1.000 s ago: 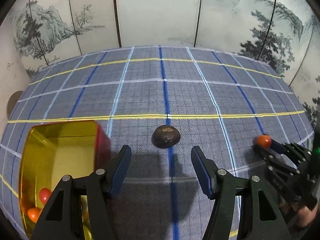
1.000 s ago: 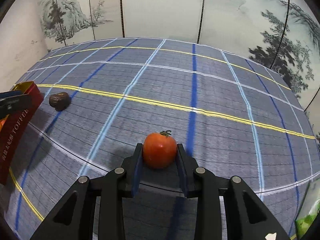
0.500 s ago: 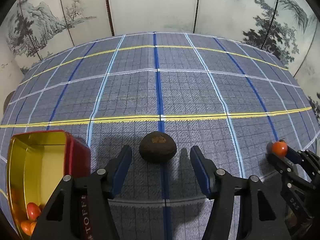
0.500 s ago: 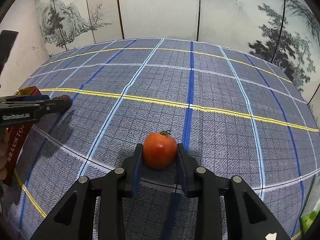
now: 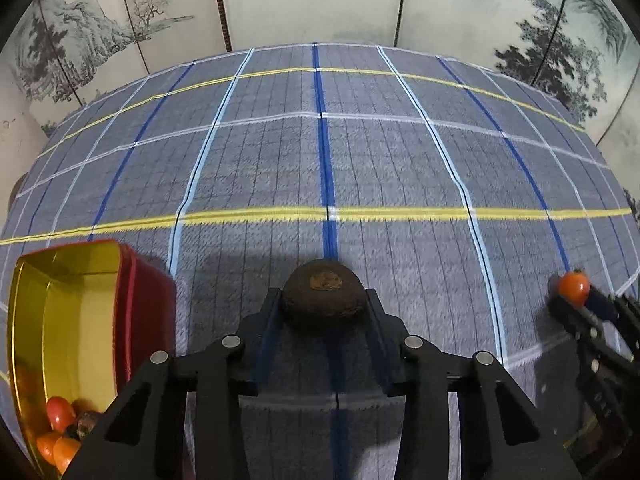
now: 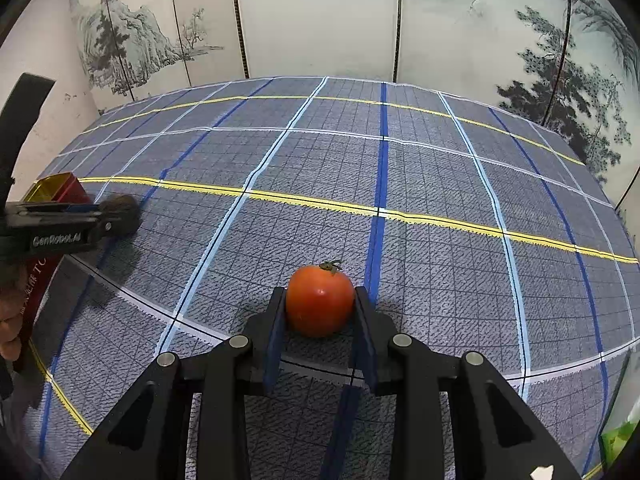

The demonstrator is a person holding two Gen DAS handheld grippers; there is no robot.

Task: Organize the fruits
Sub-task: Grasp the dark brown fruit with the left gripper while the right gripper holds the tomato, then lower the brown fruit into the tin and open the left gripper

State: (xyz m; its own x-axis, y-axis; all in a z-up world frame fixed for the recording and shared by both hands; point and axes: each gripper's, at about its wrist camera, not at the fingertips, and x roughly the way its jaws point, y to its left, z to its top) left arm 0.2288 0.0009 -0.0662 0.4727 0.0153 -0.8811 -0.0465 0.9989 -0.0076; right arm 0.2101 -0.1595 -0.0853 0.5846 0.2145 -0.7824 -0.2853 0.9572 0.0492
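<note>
Left gripper [image 5: 324, 308] was closing, pads touching the round dark-brown wrinkled fruit [image 5: 323, 300] on the blue plaid tablecloth [image 5: 360, 160], just right of the red-and-gold tin [image 5: 80, 320]. Right gripper [image 6: 320, 312] pinched the small red-orange tomato [image 6: 320, 300].

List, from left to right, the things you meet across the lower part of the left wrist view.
Red tin with small fruits inside → dark brown fruit between the left tongs, whose jaws are closing on it → tomato held in the right tongs.
</note>
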